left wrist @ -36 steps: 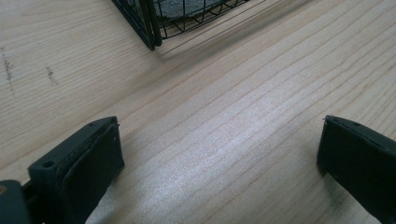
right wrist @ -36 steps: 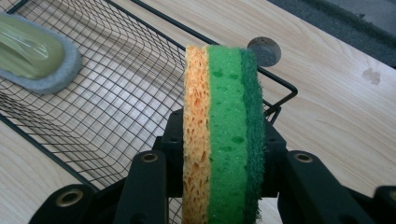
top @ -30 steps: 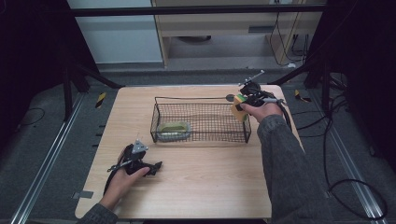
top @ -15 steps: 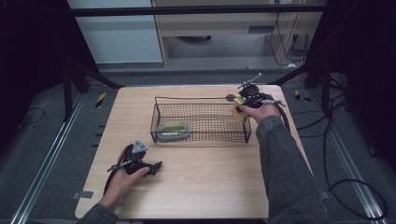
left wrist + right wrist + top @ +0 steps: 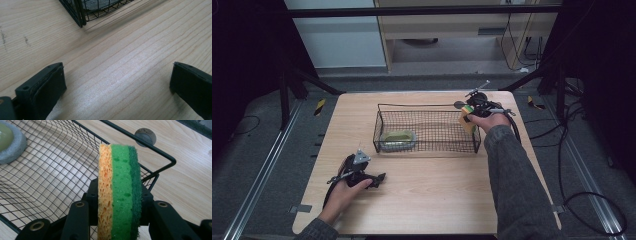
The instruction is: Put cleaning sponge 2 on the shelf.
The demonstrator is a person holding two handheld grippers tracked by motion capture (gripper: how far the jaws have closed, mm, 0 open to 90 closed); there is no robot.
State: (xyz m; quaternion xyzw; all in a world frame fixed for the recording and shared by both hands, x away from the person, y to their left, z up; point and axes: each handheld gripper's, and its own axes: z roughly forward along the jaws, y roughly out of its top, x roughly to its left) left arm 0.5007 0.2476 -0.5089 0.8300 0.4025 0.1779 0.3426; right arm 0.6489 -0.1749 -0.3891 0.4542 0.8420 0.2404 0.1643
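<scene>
Right gripper (image 5: 468, 111) clamped on a sponge (image 5: 118, 192), jaws pressing its two broad faces: orange layer on one side, bright green in the middle, dark green scouring layer on the other. Held upright, edge-on, at the far right corner of the wire basket (image 5: 427, 145), just above the rim. Seen from the high view as a yellow-and-green block (image 5: 467, 117) against the basket's right end wall. Inside the basket, toward its near left corner, a pale green piece on a grey pad (image 5: 397, 138); same item at the top left of the right gripper view (image 5: 10, 143). Beyond the basket rim in that view, a small round grey disc (image 5: 145, 135) set in the table top.

Left gripper (image 5: 377, 178) well apart from the basket, low over the near left part of the wooden table (image 5: 432, 200), gripped by the left hand (image 5: 343, 192). Jaws spread wide with nothing but bare wood between them; basket corner (image 5: 82, 15) just ahead in the left gripper view.
</scene>
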